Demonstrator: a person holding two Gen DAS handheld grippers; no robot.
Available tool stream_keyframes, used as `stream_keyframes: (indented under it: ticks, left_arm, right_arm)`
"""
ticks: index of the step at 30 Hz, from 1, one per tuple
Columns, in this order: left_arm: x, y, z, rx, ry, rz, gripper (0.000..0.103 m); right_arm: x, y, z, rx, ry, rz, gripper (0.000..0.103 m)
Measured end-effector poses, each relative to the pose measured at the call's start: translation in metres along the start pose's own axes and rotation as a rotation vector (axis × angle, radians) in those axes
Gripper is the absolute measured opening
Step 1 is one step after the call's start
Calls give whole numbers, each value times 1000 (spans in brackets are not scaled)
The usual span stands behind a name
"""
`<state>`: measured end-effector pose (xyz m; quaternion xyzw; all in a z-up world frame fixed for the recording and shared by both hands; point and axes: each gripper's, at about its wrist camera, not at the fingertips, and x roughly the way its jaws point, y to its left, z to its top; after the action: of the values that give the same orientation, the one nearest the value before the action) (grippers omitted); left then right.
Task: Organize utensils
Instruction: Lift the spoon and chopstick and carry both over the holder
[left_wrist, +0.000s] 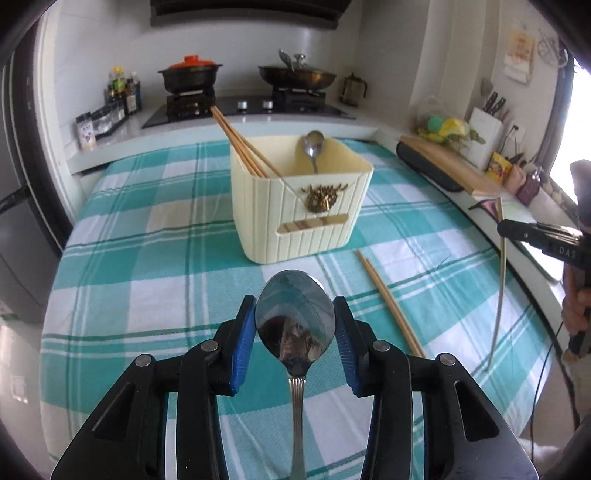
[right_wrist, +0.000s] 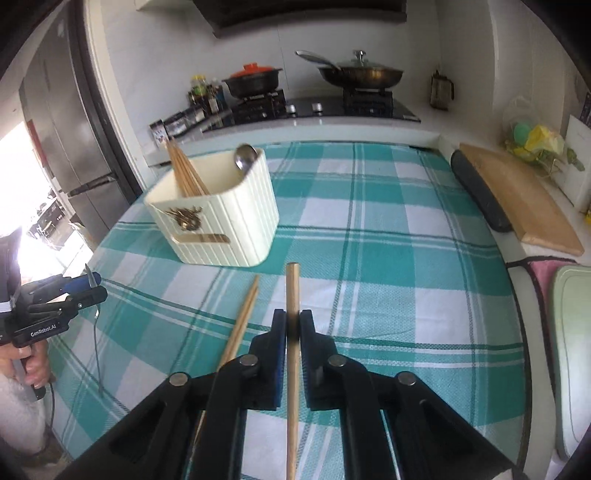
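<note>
A cream utensil holder (left_wrist: 301, 199) stands on the checked tablecloth, with several chopsticks (left_wrist: 240, 142) and a spoon (left_wrist: 314, 147) in it; it also shows in the right wrist view (right_wrist: 218, 218). My left gripper (left_wrist: 294, 321) is shut on a metal spoon (left_wrist: 294, 314), bowl up, held above the cloth in front of the holder. My right gripper (right_wrist: 293, 325) is shut on a wooden chopstick (right_wrist: 292, 295) that points toward the holder. A pair of chopsticks (left_wrist: 389, 302) lies on the cloth, also seen in the right wrist view (right_wrist: 243, 321).
A stove with a black pot (left_wrist: 190, 75) and a pan (left_wrist: 297, 75) stands behind the table. A wooden cutting board (right_wrist: 517, 199) and a knife block (left_wrist: 485, 129) lie at the right. Sauce bottles (left_wrist: 123, 90) stand at the back left. A fridge (right_wrist: 74, 140) is on the left.
</note>
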<state>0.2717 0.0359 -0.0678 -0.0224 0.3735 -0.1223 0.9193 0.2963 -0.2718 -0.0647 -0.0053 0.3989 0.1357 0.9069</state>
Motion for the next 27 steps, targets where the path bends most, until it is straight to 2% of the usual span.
stream_keyframes:
  ticks: [4, 13, 18, 27]
  left_arm:
    - [-32, 2, -2, -17, -68, -2, 41]
    - [-54, 7, 6, -47, -120, -4, 41]
    - [-62, 8, 14, -42, -136, 0, 41]
    - [-70, 4, 28, -10, -162, 20, 41]
  right_arm:
    - [-36, 18, 0, -33, -108, 1, 8]
    - [-60, 36, 12, -5, -217, 19, 8]
    - [-67, 38, 27, -4, -251, 32, 8]
    - [-64, 37, 40, -8, -257, 43, 8]
